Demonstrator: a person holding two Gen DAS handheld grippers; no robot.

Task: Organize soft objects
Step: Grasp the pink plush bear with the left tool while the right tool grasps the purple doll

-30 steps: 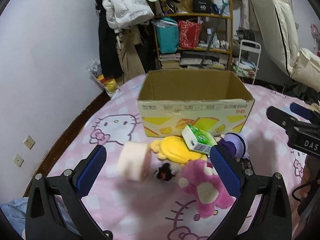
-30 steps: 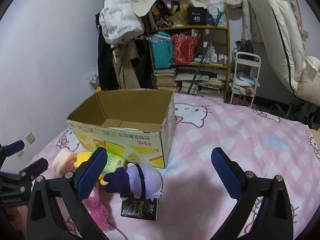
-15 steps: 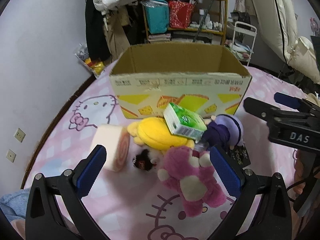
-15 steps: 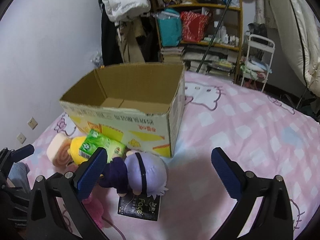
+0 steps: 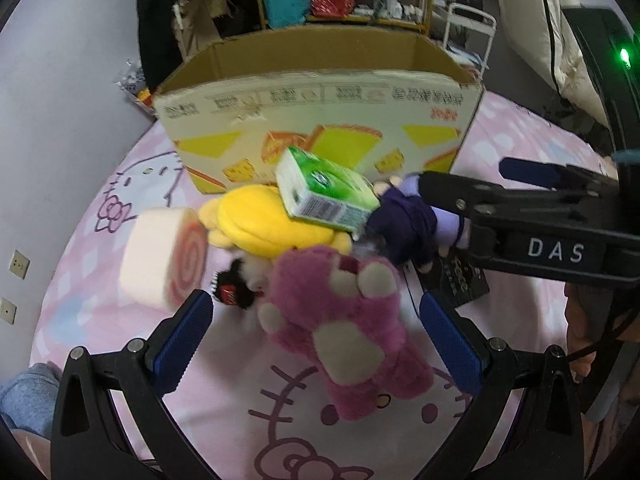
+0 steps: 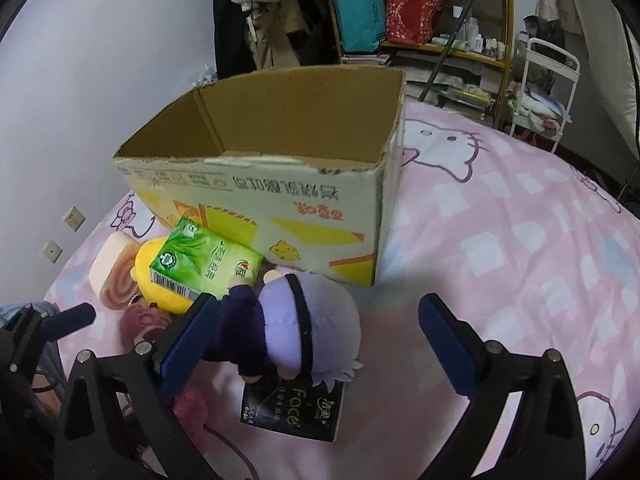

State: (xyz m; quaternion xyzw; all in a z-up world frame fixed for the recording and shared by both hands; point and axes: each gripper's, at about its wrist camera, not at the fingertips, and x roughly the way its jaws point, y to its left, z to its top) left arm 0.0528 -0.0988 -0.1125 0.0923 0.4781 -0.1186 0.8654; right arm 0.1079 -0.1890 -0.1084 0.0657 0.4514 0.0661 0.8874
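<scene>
Left gripper (image 5: 316,338): hanging wide apart around the pink plush bear (image 5: 344,324).
Right gripper (image 6: 320,340): gaping apart, purple doll (image 6: 296,328) at its 9 o'clock finger.
Cardboard box (image 6: 260,184): standing at 12 o'clock.

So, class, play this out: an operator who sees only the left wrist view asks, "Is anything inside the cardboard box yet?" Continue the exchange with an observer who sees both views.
Observer: The right wrist view looks into the cardboard box: bare inner walls, no toy showing.
Operator: Is the right gripper open?
Observer: Yes. The right gripper is wide open, and the purple doll lies between its fingers.
Operator: What is under that doll?
Observer: A black packet marked "Face" lies flat beneath its head.
</scene>
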